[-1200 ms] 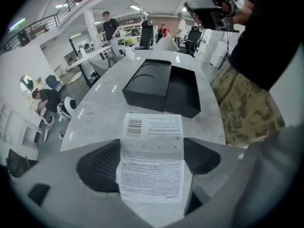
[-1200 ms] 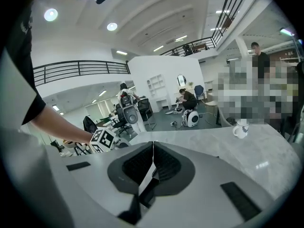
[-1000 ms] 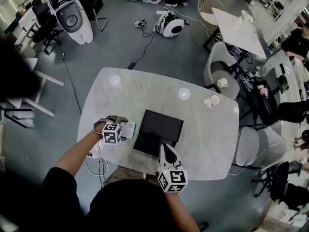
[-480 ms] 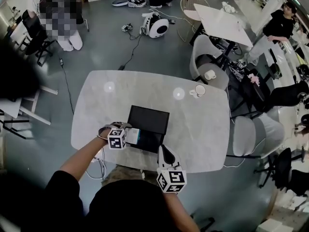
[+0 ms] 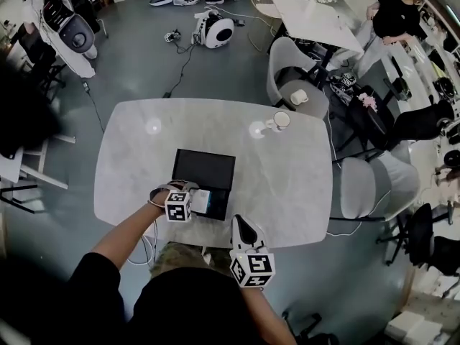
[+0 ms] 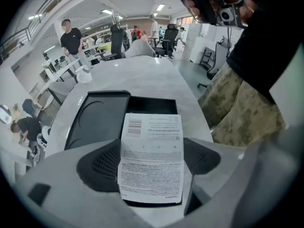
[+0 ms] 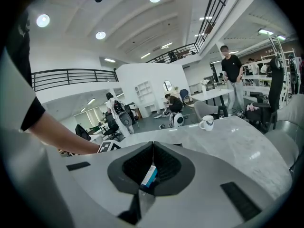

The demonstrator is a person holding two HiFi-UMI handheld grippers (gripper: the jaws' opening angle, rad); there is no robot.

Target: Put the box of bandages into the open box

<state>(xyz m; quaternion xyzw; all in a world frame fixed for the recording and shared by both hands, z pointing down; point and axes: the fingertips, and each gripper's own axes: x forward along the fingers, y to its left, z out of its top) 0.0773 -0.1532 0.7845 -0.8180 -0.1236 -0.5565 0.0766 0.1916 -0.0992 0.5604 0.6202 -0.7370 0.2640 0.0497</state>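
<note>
In the head view the black open box (image 5: 205, 169) lies on the marble table (image 5: 287, 185), its tray toward me and its lid flat behind. My left gripper (image 5: 194, 202) is shut on the white box of bandages (image 5: 201, 202) and holds it over the tray's near left part. The left gripper view shows that printed white box of bandages (image 6: 152, 146) between the pads, with the tray (image 6: 154, 104) and lid (image 6: 97, 118) beyond. My right gripper (image 5: 241, 225) hovers at the table's front edge, jaws shut on nothing. In the right gripper view its tips (image 7: 153, 145) meet.
A white mug (image 5: 280, 121) stands at the table's far right; it shows again as a mug (image 7: 206, 122) in the right gripper view. Grey chairs (image 5: 366, 185) stand to the right. People, a second table (image 5: 316, 16) and robots fill the floor behind.
My left gripper has carried the box of bandages rightward, from beside the open box to over its near part. The right gripper has stayed near the front edge.
</note>
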